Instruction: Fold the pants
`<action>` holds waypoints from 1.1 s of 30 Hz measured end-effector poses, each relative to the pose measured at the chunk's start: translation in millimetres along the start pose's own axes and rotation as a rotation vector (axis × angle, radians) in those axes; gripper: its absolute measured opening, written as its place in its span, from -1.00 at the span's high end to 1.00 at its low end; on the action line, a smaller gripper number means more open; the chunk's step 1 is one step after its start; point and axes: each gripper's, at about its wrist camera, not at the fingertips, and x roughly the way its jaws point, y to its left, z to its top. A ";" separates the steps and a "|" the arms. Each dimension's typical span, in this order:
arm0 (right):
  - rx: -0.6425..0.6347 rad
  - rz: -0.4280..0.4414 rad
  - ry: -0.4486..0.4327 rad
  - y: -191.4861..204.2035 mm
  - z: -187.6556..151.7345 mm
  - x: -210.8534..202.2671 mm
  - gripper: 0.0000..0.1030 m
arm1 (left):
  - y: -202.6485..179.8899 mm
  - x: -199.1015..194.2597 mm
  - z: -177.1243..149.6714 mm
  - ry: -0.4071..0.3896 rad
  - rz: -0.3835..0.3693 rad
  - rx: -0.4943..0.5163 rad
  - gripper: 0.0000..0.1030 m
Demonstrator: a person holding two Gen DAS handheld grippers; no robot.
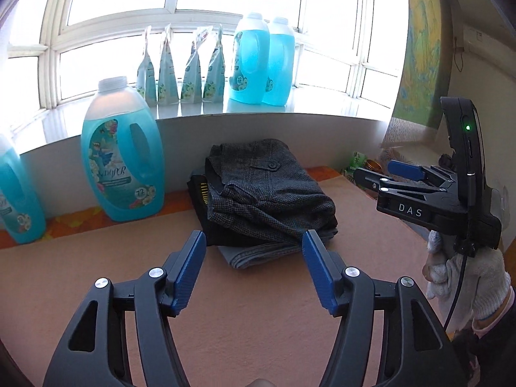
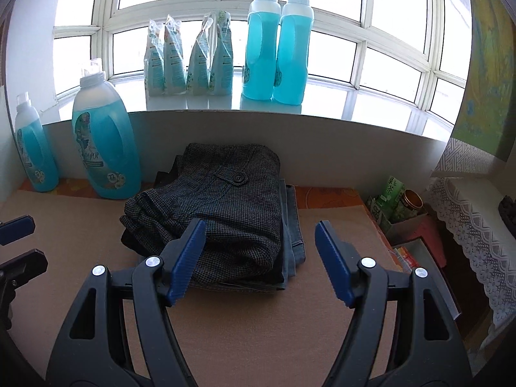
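Folded grey tweed pants [image 1: 267, 190] lie on top of a stack of folded clothes, with black pants [image 1: 197, 184] and blue jeans [image 1: 254, 256] beneath, at the back of the tan table [image 1: 225, 316]. The same tweed pants [image 2: 225, 206] and jeans [image 2: 293, 225] show in the right wrist view. My left gripper [image 1: 254, 258] is open and empty, just in front of the stack. My right gripper [image 2: 259, 251] is open and empty, above the stack's near right corner. It also shows at the right in the left wrist view [image 1: 380, 177].
Large blue detergent bottles [image 1: 121, 151] stand at the back left of the table. More bottles [image 1: 261, 61] and several refill pouches [image 1: 180, 71] stand on the windowsill. A box of small items [image 2: 400, 206] sits past the table's right edge, beside a lace-covered surface [image 2: 471, 225].
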 end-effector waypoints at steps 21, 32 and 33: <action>-0.010 0.012 -0.094 76.8 -116.3 -149.4 -1.00 | 7.4 -123.0 -105.8 -0.034 0.028 0.038 -0.44; 0.140 -0.027 -0.048 79.6 -175.4 -169.9 -1.00 | 3.8 -144.1 -148.4 -0.037 0.073 0.046 -0.55; 0.143 -0.027 -0.049 79.5 -177.2 -171.9 -1.00 | 3.3 -143.9 -151.2 -0.030 0.083 0.048 -0.55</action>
